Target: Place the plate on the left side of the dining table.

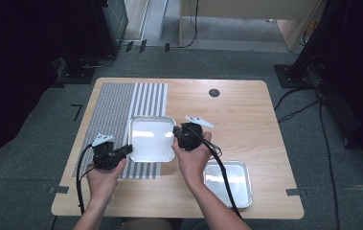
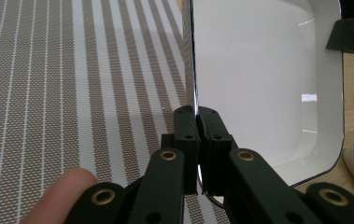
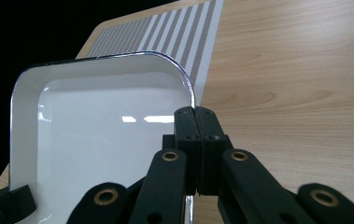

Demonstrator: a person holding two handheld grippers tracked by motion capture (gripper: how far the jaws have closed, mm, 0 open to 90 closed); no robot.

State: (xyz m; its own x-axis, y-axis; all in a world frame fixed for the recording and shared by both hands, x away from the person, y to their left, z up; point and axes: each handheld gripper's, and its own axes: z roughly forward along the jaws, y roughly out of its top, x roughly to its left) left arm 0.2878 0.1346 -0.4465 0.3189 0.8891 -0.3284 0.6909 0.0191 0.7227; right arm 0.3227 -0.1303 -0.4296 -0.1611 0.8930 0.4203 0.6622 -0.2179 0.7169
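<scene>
Tray (image 1: 151, 139): white, above striped placemat (image 1: 121, 110), held between both hands.
Left gripper (image 2: 197, 122): pinched on tray's left rim.
Right gripper (image 3: 195, 122): pinched on its right rim.
Advice: best kept level, moved together, grip kept even.

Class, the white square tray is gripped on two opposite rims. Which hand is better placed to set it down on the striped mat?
Left, probably. The left tongs clamp the white square tray by the rim over the striped woven mat; the right tongs clamp the rim on the bare-wood side.
</scene>
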